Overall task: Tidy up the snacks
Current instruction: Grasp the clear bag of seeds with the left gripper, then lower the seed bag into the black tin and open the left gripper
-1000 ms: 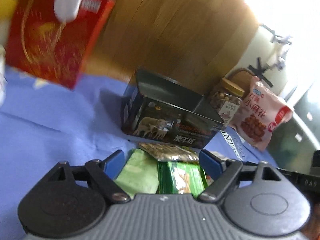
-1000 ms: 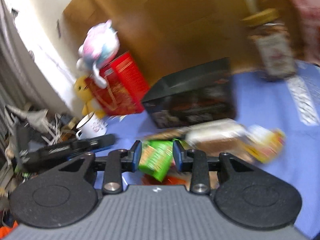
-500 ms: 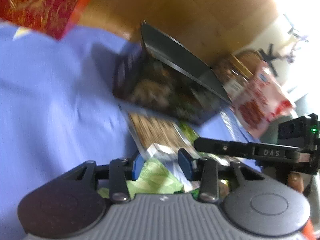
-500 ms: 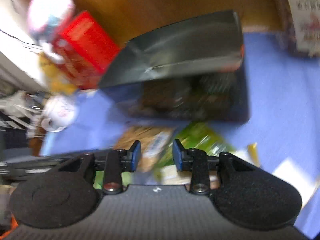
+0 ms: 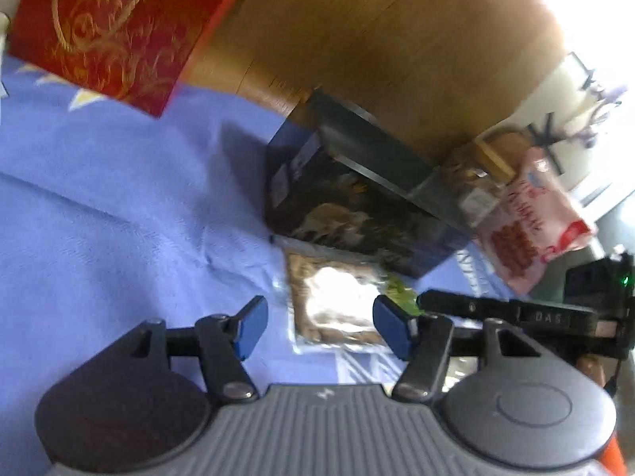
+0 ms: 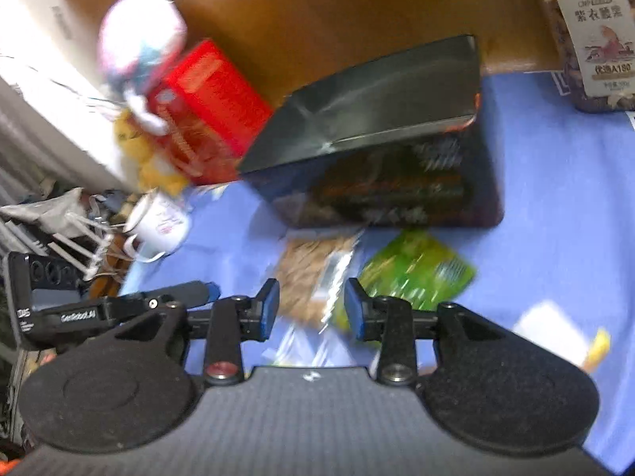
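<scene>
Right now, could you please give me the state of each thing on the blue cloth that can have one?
Dark tin: open, lid tilted up.
Brown packet: flat on the cloth in front of the tin, unheld.
Green packet: flat beside the brown packet, unheld.
Nut jar: upright; lid out of view here.
Pink bag: standing, looks sealed.
Mug: tipped on its side.
Left gripper: open, jaws just widened, nothing gripped.
Right gripper: open, empty.

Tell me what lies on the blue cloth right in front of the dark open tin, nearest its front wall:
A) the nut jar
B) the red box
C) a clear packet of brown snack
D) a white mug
C: the clear packet of brown snack lies flat on the blue cloth just below the dark tin, with a green packet beside it.
</scene>
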Tool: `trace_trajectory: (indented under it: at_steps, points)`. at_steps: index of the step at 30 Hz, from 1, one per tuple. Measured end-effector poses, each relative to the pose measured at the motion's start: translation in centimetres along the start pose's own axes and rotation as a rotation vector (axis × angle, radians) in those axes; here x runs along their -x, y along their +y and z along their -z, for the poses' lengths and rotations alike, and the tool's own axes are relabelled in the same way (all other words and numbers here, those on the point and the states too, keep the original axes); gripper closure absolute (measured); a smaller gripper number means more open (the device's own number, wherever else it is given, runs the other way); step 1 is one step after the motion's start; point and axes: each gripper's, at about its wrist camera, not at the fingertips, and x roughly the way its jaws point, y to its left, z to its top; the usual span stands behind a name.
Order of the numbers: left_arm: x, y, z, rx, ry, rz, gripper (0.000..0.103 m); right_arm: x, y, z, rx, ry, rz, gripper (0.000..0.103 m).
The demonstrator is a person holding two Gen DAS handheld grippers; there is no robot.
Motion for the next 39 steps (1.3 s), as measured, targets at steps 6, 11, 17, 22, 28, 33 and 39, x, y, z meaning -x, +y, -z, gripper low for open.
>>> trace_trajectory:
  at_steps: [6,11,17,22,28,33,39]
  points:
    - [-1.6,0.1,1.2,-0.004,-0.011,0.032,0.043,-4.0,-0.3,-1.0,-0.052,0.06,-0.081,0.059]
    - [-1.1,-0.2,2.5,-0.001,-0.06,0.019,0.065,-5.1,2.1,1.3,-0.013,0.119,-0.138,0.084]
    - [0.8,-0.4,2.4,0.037,-0.077,0.132,0.089,-2.3,3.3,2.9,-0.003,0.021,-0.177,0.089]
    - [2.8,-5.3,-2.0,-0.1,-0.163,0.148,0.089,2.0,5.2,-0.3,0.055,-0.15,-0.179,0.089]
    - [-2.3,-9.3,-8.9,-0.19,-0.164,0.179,0.088,3.0,4.5,-6.1,0.062,-0.317,-0.01,0.089]
    - [-7.9,-10.5,-10.0,-0.264,-0.175,-0.012,0.054,3.8,0.8,-6.3,0.057,-0.387,0.193,0.079]
    - [-4.5,-9.8,-7.8,-0.28,-0.262,-0.088,0.047,9.9,-1.8,0.0,0.036,-0.424,0.154,0.063]
